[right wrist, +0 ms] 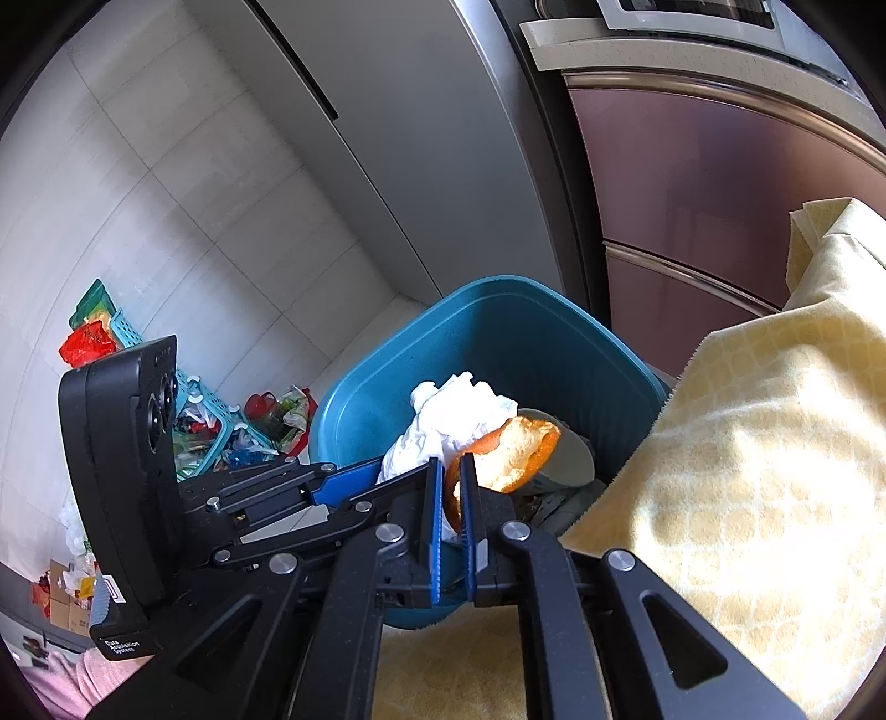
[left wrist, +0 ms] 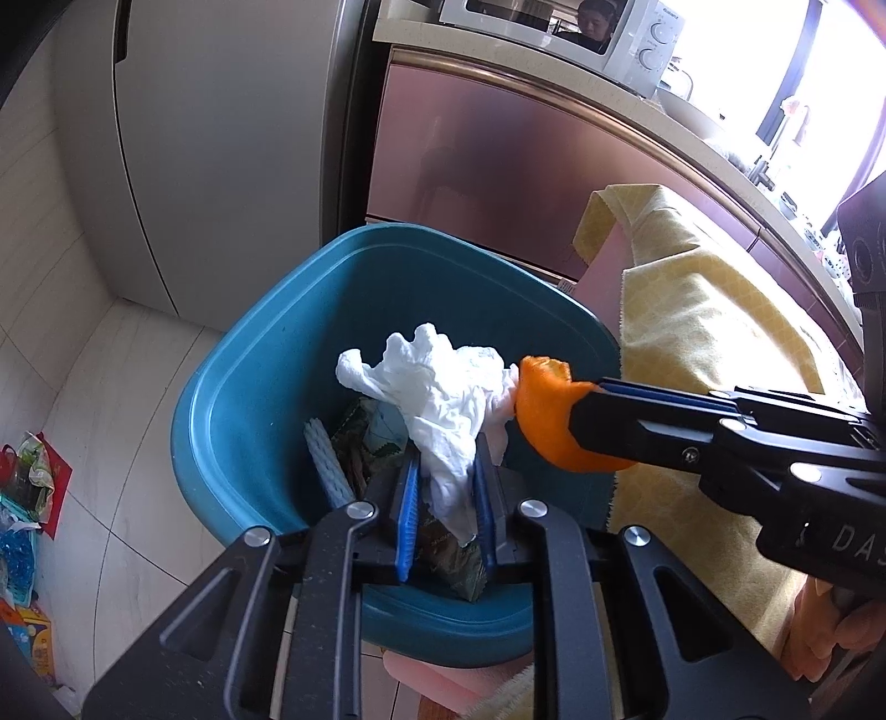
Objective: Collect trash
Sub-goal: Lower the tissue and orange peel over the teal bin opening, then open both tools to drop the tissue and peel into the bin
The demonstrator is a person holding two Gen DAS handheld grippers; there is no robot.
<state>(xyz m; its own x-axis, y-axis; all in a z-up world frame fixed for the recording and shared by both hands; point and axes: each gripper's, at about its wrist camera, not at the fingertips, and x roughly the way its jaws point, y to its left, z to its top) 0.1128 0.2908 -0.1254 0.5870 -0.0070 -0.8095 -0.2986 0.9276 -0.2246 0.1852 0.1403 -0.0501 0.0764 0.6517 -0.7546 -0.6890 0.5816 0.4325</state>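
A blue trash bin (left wrist: 249, 399) stands on the floor beside a cloth-covered surface, with wrappers (left wrist: 360, 437) lying inside it. My left gripper (left wrist: 446, 459) is shut on a crumpled white tissue (left wrist: 443, 387) and holds it over the bin's opening. From the right, my right gripper (left wrist: 581, 410) reaches in, shut on a piece of orange peel (left wrist: 545, 410) that touches the tissue. In the right wrist view the peel (right wrist: 515, 454) sits between the blue pads of the right gripper (right wrist: 451, 471) above the bin (right wrist: 498, 343). There the tissue (right wrist: 459, 415) and the left gripper (right wrist: 376, 476) are just to its left.
A yellow cloth (left wrist: 703, 310) drapes the surface right of the bin. Behind the bin are pink cabinet fronts (left wrist: 498, 166), a grey fridge (left wrist: 221, 138) and a microwave (left wrist: 609, 33) on the counter. Baskets and packaging (right wrist: 210, 421) litter the tiled floor at left.
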